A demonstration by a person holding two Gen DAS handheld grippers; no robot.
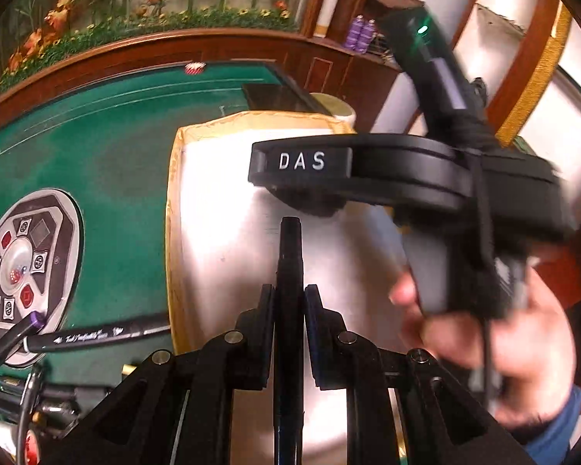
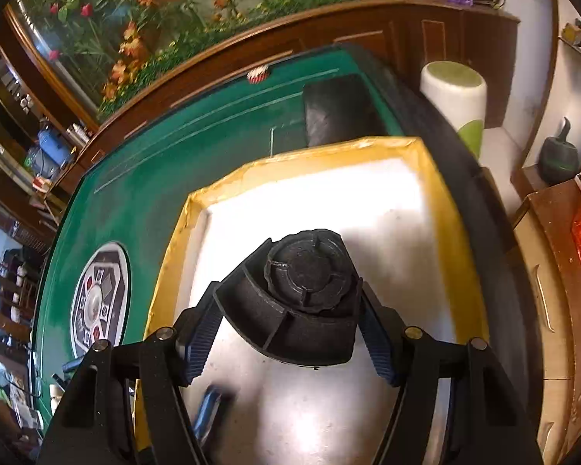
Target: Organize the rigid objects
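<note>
Left gripper (image 1: 288, 302), angled down over the tray (image 1: 213, 232), pinches a pen (image 1: 289, 271); right gripper (image 2: 286, 306), tilted likewise, clamps a black holder (image 2: 298, 302).

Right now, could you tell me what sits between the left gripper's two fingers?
A slim black pen, clamped upright between the left gripper's fingers above the white tray; the left wrist view shows it.

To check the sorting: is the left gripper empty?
No, the left gripper is shut on a black pen above the white tray.
</note>
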